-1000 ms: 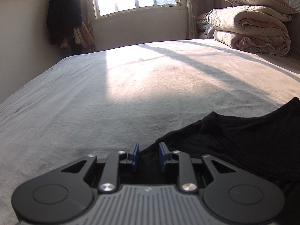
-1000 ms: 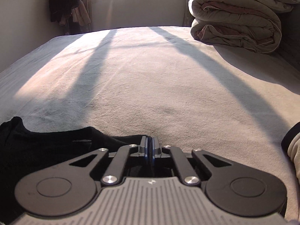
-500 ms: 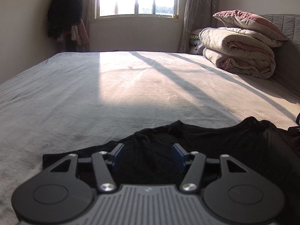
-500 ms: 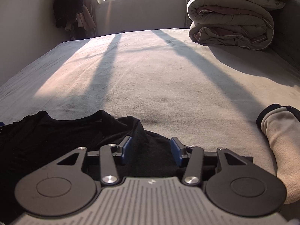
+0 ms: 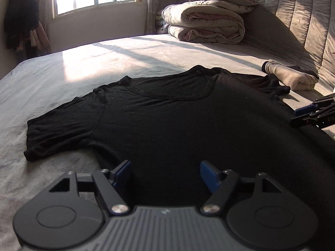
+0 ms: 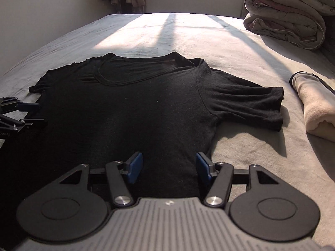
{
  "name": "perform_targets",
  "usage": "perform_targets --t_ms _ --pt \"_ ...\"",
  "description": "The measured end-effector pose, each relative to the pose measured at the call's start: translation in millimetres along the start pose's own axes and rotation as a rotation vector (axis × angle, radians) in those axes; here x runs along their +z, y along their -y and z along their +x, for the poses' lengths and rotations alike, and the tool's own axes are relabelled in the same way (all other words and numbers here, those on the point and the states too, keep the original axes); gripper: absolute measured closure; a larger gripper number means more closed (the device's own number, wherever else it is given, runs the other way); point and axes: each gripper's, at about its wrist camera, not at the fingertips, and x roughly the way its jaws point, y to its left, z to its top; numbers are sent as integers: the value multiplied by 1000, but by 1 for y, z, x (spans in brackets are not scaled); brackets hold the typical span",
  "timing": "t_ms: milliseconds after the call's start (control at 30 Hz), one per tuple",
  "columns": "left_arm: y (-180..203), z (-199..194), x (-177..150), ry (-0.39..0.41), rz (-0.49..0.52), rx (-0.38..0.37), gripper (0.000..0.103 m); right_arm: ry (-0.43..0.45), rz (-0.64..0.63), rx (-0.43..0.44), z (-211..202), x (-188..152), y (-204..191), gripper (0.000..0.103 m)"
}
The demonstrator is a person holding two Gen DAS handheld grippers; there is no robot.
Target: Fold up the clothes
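Two views show one black T-shirt (image 5: pixel 167 121) spread flat on the bed (image 5: pixel 62 79), collar toward the window. From the left wrist, the left gripper (image 5: pixel 165 174) has its blue fingers (image 5: pixel 122 171) spread and widening, nothing pinched; the shirt's body lies beyond and beneath the gap, its sleeve off to the left. From the right wrist, the right gripper (image 6: pixel 167 167) likewise opens, fingers (image 6: pixel 135 166) apart over the shirt's right side, gripping nothing; a rolled cream garment (image 6: pixel 314 108) lies to the right.
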Motion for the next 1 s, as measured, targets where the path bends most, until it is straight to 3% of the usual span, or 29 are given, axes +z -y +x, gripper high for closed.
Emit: perform_targets --t_ms 267,533,733,1000 --pt "18 -57 -25 12 20 20 25 -4 1 -87 -65 -31 3 42" --pt "40 -101 -14 70 -9 71 22 27 6 -151 -101 -36 0 40" --pt "55 -119 -1 92 -96 27 21 67 3 -136 -109 -29 -7 36" --pt "54 -91 53 107 -295 -1 20 71 52 -122 -85 2 7 35"
